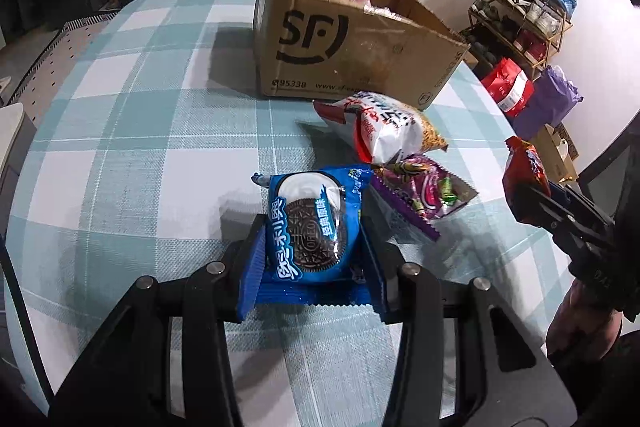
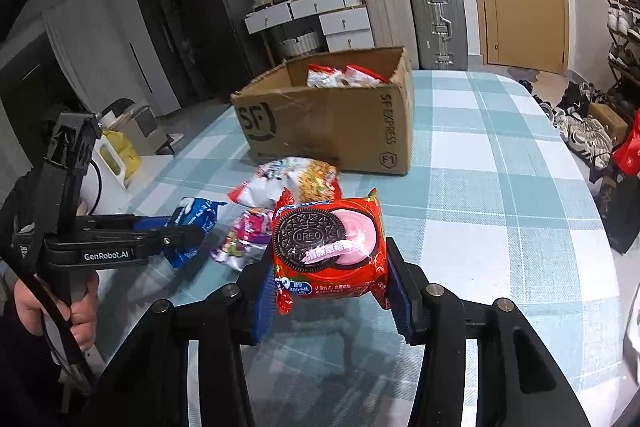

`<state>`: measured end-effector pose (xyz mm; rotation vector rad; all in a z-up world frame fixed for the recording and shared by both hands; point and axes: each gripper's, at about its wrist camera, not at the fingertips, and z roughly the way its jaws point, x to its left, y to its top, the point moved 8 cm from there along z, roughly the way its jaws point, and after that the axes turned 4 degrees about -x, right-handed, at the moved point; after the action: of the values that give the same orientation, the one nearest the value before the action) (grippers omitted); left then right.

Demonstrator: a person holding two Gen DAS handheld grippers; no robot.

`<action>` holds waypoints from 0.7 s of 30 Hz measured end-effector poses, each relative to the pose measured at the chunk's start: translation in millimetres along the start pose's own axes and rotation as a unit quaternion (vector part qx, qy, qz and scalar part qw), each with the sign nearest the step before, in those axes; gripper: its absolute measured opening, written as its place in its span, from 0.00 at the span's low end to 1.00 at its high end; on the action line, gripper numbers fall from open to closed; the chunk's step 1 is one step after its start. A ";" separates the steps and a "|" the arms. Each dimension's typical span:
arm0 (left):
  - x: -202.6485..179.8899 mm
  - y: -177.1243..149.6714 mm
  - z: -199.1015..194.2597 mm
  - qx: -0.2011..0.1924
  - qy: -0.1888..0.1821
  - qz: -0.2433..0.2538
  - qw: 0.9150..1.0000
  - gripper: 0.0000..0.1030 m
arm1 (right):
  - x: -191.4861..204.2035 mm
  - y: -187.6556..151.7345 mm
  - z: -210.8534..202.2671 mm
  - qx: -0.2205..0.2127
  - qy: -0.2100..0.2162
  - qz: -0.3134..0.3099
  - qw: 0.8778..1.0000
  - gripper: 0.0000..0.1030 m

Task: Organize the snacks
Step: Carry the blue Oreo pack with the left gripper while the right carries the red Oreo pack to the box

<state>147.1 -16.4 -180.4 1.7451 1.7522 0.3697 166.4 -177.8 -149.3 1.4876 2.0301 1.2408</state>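
My left gripper point(image 1: 314, 247) is shut on a blue Oreo pack point(image 1: 310, 227), held just above the checked tablecloth. My right gripper point(image 2: 330, 267) is shut on a red Oreo pack point(image 2: 328, 247), also lifted off the table. In the left wrist view the red Oreo pack point(image 1: 524, 171) and right gripper show at the right edge. In the right wrist view the left gripper point(image 2: 188, 233) holds the blue pack point(image 2: 196, 223) at the left. A white and red snack bag point(image 1: 384, 127) and a purple candy bag point(image 1: 420, 191) lie on the table before the open cardboard box point(image 1: 340, 39).
The cardboard box point(image 2: 332, 123) holds several snack packs point(image 2: 344, 75). The round table point(image 2: 500, 167) has a teal checked cloth. A shoe rack point(image 1: 520, 15) and bags stand on the floor past the table edge. Suitcases point(image 2: 436, 19) and drawers line the far wall.
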 end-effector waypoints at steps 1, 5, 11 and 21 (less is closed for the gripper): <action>-0.2 1.1 -4.9 -0.004 -0.002 -0.001 1.000 0.40 | 2.1 1.4 -2.5 -0.003 0.005 0.002 1.000 0.47; -3.5 6.4 -23.4 -0.022 -0.009 -0.001 1.000 0.40 | 13.6 10.2 -15.3 -0.020 0.020 0.005 1.000 0.47; -6.8 21.8 -46.0 -0.046 -0.019 0.001 0.999 0.40 | 26.8 22.0 -25.2 -0.033 0.030 0.005 0.999 0.47; -9.9 60.9 -55.2 -0.063 -0.038 -0.016 0.997 0.40 | 51.6 62.6 -32.1 -0.055 0.051 -0.013 0.997 0.47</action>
<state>161.2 -8.1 -99.3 1.6201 1.6642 0.3869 161.2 -141.6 -70.0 1.3693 2.0013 1.4202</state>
